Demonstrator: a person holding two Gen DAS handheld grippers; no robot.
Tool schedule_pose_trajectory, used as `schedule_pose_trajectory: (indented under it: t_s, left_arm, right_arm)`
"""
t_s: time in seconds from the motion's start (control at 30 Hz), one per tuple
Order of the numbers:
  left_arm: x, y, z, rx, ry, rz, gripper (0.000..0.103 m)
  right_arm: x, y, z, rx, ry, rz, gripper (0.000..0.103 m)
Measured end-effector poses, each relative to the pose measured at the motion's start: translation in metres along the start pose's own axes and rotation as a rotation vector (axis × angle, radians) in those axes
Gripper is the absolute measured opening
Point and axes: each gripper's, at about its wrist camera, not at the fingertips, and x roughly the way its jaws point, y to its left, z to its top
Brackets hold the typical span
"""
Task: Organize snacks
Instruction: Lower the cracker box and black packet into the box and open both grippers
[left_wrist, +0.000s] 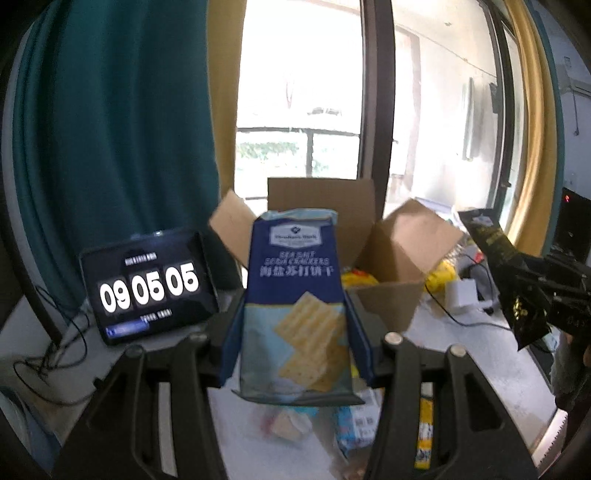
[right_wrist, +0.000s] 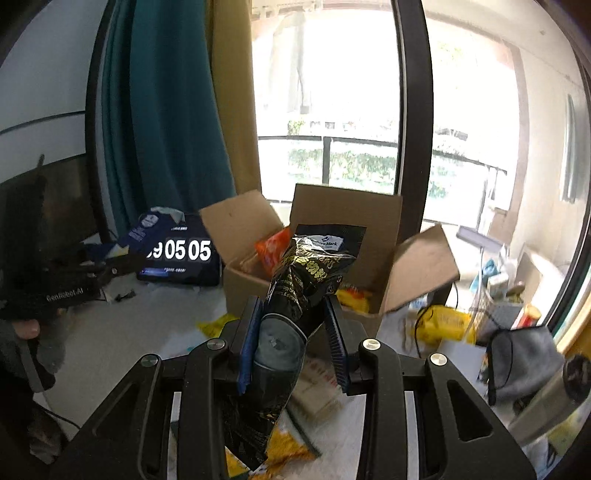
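Note:
My left gripper (left_wrist: 295, 332) is shut on a blue pack of sea salt soda crackers (left_wrist: 295, 306), held upright above the table in front of the open cardboard box (left_wrist: 384, 291). My right gripper (right_wrist: 293, 339) is shut on a black and gold snack bag (right_wrist: 295, 295), held up in front of the same box (right_wrist: 243, 280). The box holds an orange packet (right_wrist: 271, 247) and yellow packets (right_wrist: 354, 295). The black bag and right gripper also show at the right of the left wrist view (left_wrist: 517, 280). The cracker pack shows at the left of the right wrist view (right_wrist: 147, 225).
A tablet showing 09 05 05 (left_wrist: 147, 286) stands left of the box. Loose snack packets (left_wrist: 354, 424) lie on the white table below my grippers. Yellow packets (right_wrist: 443, 325), a grey cloth (right_wrist: 524, 358) and cables lie to the right. Curtains and a window are behind.

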Motion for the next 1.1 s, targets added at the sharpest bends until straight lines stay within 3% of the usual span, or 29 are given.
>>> schedule_pose_trajectory:
  t_s: [0.43, 0.63, 1.0, 1.1]
  left_arm:
    - [0.011, -0.006, 0.054, 0.002, -0.130, -0.017, 0.052]
    - [0.042, -0.015, 0.068, 0.024, -0.161, -0.057, 0.052]
    - [0.129, -0.035, 0.072, 0.053, -0.125, -0.095, 0.052]
    - [0.158, -0.036, 0.074, 0.035, -0.081, -0.107, 0.052]
  right_arm:
    - [0.028, -0.029, 0.040, 0.060, -0.095, -0.049, 0.036]
    - [0.046, -0.044, 0.062, 0.076, -0.149, -0.075, 0.036]
    - [0.096, -0.075, 0.075, 0.134, -0.158, -0.100, 0.036]
    - [0.105, -0.079, 0.075, 0.141, -0.159, -0.110, 0.036]
